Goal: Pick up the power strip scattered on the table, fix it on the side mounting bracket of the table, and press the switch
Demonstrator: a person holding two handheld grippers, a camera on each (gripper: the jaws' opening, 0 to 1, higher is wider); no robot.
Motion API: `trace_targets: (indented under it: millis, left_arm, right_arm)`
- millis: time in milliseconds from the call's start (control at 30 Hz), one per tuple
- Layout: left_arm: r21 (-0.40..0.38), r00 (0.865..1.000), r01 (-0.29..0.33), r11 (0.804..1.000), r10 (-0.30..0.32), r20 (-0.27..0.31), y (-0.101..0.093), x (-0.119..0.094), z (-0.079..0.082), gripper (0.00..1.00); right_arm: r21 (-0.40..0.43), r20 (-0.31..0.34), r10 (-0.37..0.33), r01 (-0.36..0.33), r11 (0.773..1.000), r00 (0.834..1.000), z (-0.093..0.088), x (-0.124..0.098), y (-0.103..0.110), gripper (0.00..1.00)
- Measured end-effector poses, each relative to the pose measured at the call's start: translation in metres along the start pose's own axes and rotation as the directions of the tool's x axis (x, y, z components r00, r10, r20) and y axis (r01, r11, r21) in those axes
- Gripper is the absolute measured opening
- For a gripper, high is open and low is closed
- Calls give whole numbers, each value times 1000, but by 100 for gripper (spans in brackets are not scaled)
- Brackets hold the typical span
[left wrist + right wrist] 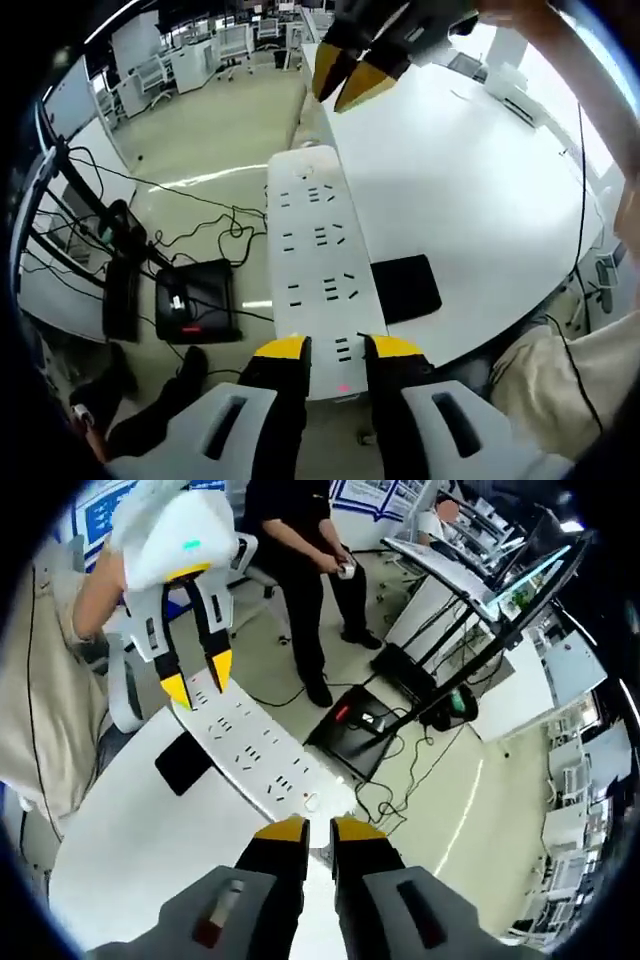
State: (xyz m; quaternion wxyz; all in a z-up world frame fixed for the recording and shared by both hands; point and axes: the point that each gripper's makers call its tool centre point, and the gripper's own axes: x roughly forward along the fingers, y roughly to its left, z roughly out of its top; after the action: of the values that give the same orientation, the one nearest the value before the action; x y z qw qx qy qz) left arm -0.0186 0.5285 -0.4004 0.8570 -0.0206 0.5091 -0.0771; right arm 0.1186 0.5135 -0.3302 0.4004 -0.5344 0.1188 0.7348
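Left gripper (338, 348) fingers clamp power strip (315, 260) end at bench (470, 190) edge; right gripper (308, 830) fingers narrow, empty. Risk: strip pivots, slips off.

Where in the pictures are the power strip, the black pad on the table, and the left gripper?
power strip (315, 265): left gripper view, middle of its white socket face.
black pad (405, 288): left gripper view, middle of its flat top.
left gripper (338, 350): left gripper view, midway between its yellow fingertips, over the strip's near end.
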Motion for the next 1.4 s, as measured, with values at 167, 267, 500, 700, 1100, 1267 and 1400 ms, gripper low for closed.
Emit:
trace_targets:
  millis: [167, 267, 500, 700, 1100, 1267, 1400]
  left_arm:
    - [-3, 1000, 2, 1000, -2, 2, 1, 0, 1, 27]
    - [1, 1000, -2, 1000, 2, -6, 3, 0, 2, 27]
    - [2, 1000, 5, 1000, -5, 4, -4, -3, -1, 27]
    - [8, 1000, 8, 1000, -8, 25, -5, -4, -1, 27]
    - [9, 998, 10, 1000, -11, 64, -8, -5, -2, 27]
    - [12, 996, 17, 1000, -18, 93, -9, -6, -3, 27]
    - [8, 994, 25, 1000, -26, 107, -9, -6, -3, 27]
  right_arm:
    - [30, 49, -34, 33, 999, 998, -5, -17, 5, 7]
    - [59, 91, -56, 50, 997, 994, -6, -28, 9, 8]
    - [140, 180, -155, 131, 981, 971, -10, -55, 17, 8]
    - [205, 242, -228, 180, 962, 943, -17, -78, 25, 8]
    - [348, 301, -423, 314, 883, 855, -58, -147, 35, 10]
    - [375, 293, -459, 341, 862, 839, -73, -164, 52, 10]
    - [405, 285, -494, 363, 839, 822, -84, -178, 65, 10]
